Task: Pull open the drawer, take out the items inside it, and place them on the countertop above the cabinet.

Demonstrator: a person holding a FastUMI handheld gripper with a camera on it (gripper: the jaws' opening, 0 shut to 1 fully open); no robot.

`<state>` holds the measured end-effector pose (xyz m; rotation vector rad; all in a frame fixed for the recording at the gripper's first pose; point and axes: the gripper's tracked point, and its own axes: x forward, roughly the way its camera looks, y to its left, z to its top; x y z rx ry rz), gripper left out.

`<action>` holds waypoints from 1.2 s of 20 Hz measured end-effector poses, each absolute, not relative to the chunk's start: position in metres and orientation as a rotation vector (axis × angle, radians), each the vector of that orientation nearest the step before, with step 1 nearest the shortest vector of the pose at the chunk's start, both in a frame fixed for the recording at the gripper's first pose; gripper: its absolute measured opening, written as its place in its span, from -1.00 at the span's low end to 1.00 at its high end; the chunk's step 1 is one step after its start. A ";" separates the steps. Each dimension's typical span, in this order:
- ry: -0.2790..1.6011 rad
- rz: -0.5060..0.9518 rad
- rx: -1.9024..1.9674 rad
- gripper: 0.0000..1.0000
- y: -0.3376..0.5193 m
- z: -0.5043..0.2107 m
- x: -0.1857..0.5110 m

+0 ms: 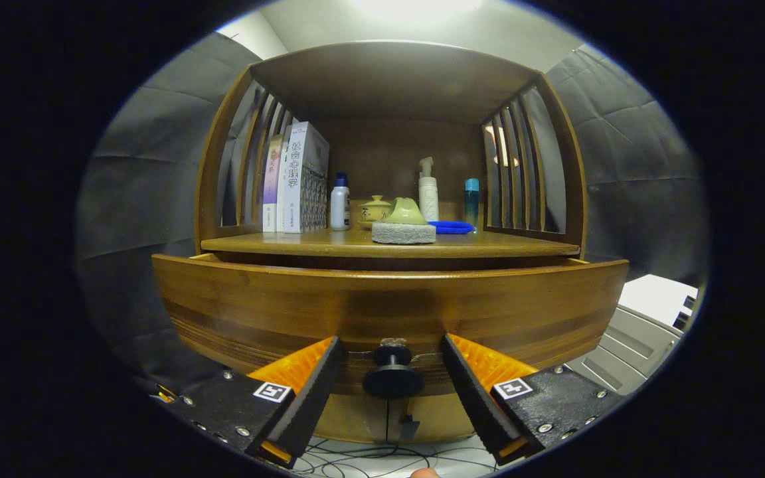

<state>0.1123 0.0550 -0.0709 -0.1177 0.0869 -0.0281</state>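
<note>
A wooden cabinet [389, 199] with slatted sides is standing against grey cloth walls, and its worktop [489, 247] is carrying a row of things under a wooden roof. Toward the left edge, books [299, 178] are standing upright, with a small white bottle [339, 207] just beside them. Near the front edge at the middle, a grey sponge [403, 232] is lying flat, with a green teapot-like piece [406, 212] and a small lidded cup [375, 208] behind it. A white pump bottle [428, 191] is standing toward the back, a blue cloth [452, 227] is lying to its right, and a teal bottle [472, 199] is standing by the right slats.

Below the worktop, the drawer [389, 305] is sitting pulled out, its curved front facing the camera. The hand-held gripper [392, 382] is pointing level at that front, its fingers standing apart on either side of the dark round knob [393, 377], not touching it.

The drawer's inside is hidden behind its front. Cables are lying on the floor beneath, and a grey-white unit [648, 325] is partly showing at the right.
</note>
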 end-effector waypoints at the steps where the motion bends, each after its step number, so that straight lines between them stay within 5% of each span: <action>1: 0.085 -0.030 -0.118 0.90 0.056 -0.070 0.116; 24: 0.166 -0.044 -0.097 0.90 0.062 -0.076 0.177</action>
